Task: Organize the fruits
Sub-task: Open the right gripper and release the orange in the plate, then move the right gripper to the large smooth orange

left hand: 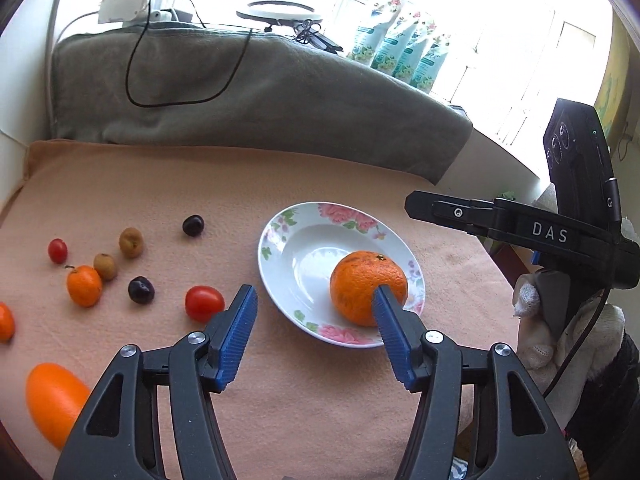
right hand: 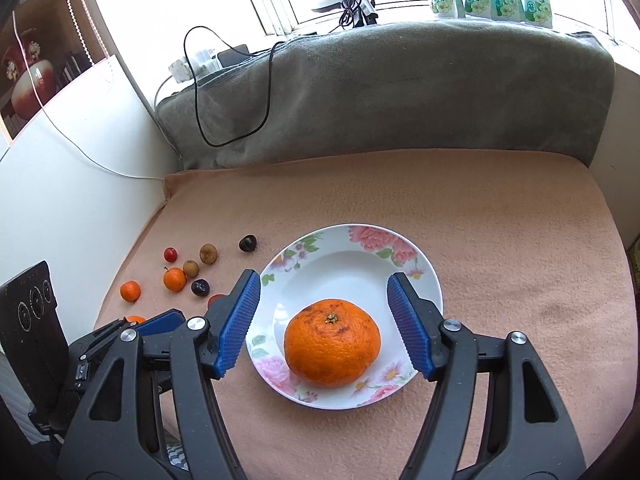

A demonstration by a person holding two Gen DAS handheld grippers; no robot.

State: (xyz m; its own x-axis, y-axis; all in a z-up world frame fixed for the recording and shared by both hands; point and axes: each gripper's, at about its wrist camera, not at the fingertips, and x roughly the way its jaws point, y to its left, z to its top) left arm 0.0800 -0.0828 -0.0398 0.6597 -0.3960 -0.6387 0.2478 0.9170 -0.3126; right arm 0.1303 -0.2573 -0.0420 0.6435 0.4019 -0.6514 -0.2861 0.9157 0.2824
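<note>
A big orange mandarin [left hand: 366, 286] [right hand: 332, 342] lies in a white floral plate [left hand: 296, 248] [right hand: 340, 248] on the peach cloth. Left of the plate lie small fruits: a red tomato [left hand: 204, 303], two dark plums [left hand: 141, 289] [left hand: 193, 225], two brown longans [left hand: 131, 242] [left hand: 105, 266], a small orange [left hand: 83, 285], a cherry tomato [left hand: 57, 250] and a large orange fruit [left hand: 54, 402]. My left gripper [left hand: 316, 296] is open and empty, above the plate's near left rim. My right gripper [right hand: 324, 282] is open and empty, just above the mandarin, and shows in the left view [left hand: 432, 206].
A grey blanket [left hand: 248, 92] [right hand: 400, 88] with a black cable [left hand: 136, 60] rises behind the cloth. Green pouches [left hand: 400, 48] and a ring light [left hand: 280, 10] stand on the sill. A white wall [right hand: 72, 184] borders the left side.
</note>
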